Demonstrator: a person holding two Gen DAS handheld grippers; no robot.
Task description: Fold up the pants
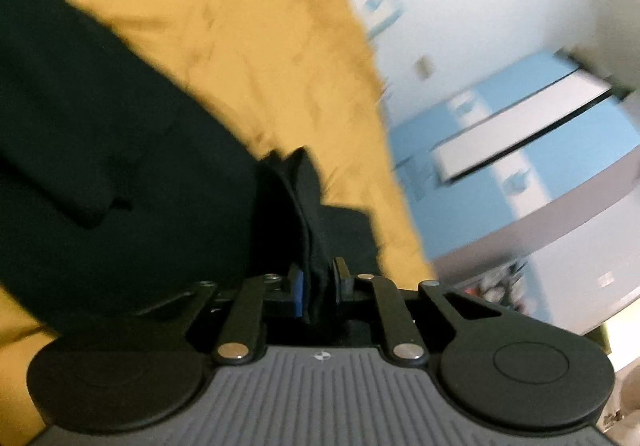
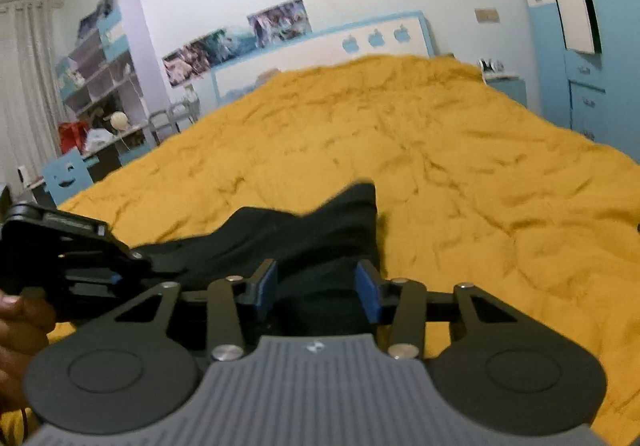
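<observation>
Black pants (image 1: 120, 150) lie on a mustard-yellow bedspread (image 1: 240, 26). In the left wrist view my left gripper (image 1: 318, 286) is shut on a bunched edge of the pants, cloth pinched between the blue pads. In the right wrist view the pants (image 2: 304, 234) stretch ahead and to the left. My right gripper (image 2: 318, 290) has its blue pads (image 2: 368, 290) apart, with a fold of the pants between them. The left gripper (image 2: 72, 258) shows at the left of that view, held by a hand.
The bedspread (image 2: 440, 150) covers a wide bed. A blue and white headboard (image 2: 360, 42) stands behind it. A blue wardrobe (image 2: 580, 46) is at the right, shelves and a desk (image 2: 104, 86) at the left.
</observation>
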